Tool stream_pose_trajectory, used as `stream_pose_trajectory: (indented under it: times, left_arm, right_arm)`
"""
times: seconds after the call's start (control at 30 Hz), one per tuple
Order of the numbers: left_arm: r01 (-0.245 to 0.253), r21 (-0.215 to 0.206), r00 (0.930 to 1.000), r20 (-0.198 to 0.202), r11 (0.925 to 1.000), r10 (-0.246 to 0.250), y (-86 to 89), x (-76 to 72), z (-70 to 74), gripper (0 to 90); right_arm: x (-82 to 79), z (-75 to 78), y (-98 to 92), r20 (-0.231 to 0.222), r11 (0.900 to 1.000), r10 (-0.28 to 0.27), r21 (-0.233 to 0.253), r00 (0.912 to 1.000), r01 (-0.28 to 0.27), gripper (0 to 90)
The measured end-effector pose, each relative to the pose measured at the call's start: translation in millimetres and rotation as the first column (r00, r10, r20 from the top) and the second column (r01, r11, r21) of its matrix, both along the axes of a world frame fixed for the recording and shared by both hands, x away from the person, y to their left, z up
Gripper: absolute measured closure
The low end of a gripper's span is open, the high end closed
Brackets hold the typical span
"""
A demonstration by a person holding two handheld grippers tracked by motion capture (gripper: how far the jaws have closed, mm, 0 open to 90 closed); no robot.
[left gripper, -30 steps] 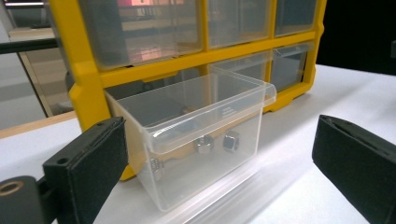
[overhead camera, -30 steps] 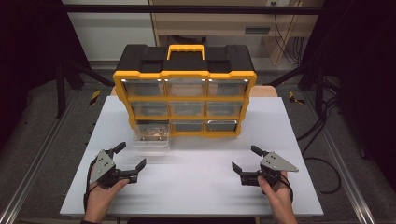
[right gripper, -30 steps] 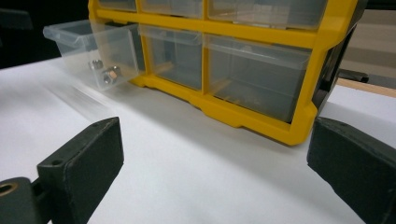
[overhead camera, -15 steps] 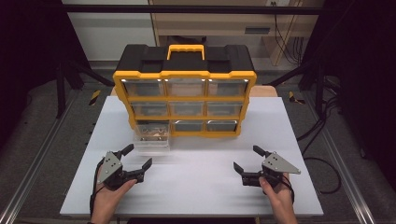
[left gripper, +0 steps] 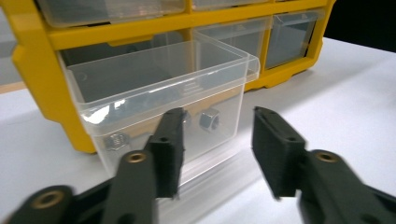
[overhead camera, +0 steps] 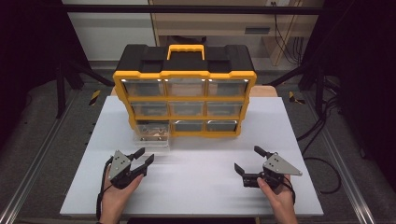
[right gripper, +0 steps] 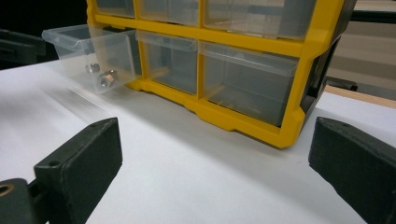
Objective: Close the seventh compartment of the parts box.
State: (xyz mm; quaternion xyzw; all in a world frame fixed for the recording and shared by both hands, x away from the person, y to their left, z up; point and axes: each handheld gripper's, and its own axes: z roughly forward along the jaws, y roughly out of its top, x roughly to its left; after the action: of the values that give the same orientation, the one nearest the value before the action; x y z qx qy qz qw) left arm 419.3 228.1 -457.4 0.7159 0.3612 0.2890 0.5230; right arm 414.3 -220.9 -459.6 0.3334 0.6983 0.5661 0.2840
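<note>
My left gripper has advanced, jaws spread, toward the pulled-out clear drawer holding nuts; right gripper waits, spread.

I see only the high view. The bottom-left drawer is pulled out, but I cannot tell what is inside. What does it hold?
Observer: The left gripper view shows metal hex nuts lying at the bottom of the clear drawer.
Operator: Is the left gripper aimed at that drawer?
Observer: Yes. The left gripper faces the drawer's front wall, with its fingers open.
Operator: And the right one?
Observer: The right gripper, fingers wide open, looks at the lower row of the yellow organizer from low over the table.
</note>
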Motion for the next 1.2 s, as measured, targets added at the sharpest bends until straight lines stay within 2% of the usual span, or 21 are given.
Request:
stream_pose_trajectory:
  times: [0.07, 0.27, 0.5, 0.77, 1.2]
  left_arm:
    - [0.003, -0.001, 0.9999, -0.010, 1.0000, -0.003, -3.0, 1.8, -1.0, 61.8]
    - [-0.012, 0.014, 0.9981, -0.061, 0.9998, 0.013, -10.2, 8.4, -5.4, 75.9]
    - [-0.023, 0.046, 0.9933, -0.112, 0.9987, 0.028, -14.1, 12.4, -8.2, 86.4]
    - [-0.056, 0.072, 0.9870, -0.147, 0.9959, 0.066, -16.3, 19.1, -11.6, 89.2]
    - [-0.089, 0.081, 0.9820, -0.160, 0.9927, 0.101, -23.1, 31.7, -15.3, 89.2]
  right_arm:
    - [-1.2, 0.3, 0.3, 0.005, 1.000, 0.002, -0.015, 1.0000, -0.002, 3.0]
    - [-1.6, 0.3, 1.2, 0.014, 1.000, 0.005, -0.018, 0.9999, -0.005, 3.0]
    - [-2.9, 0.9, 0.7, 0.016, 1.000, 0.000, -0.021, 0.9999, 0.000, 3.0]
    - [-5.6, 1.1, 2.0, 0.011, 1.000, 0.002, -0.018, 0.9999, -0.002, 3.0]
    - [-4.6, 0.1, 0.2, 0.017, 1.000, -0.001, -0.014, 0.9999, 0.001, 3.0]
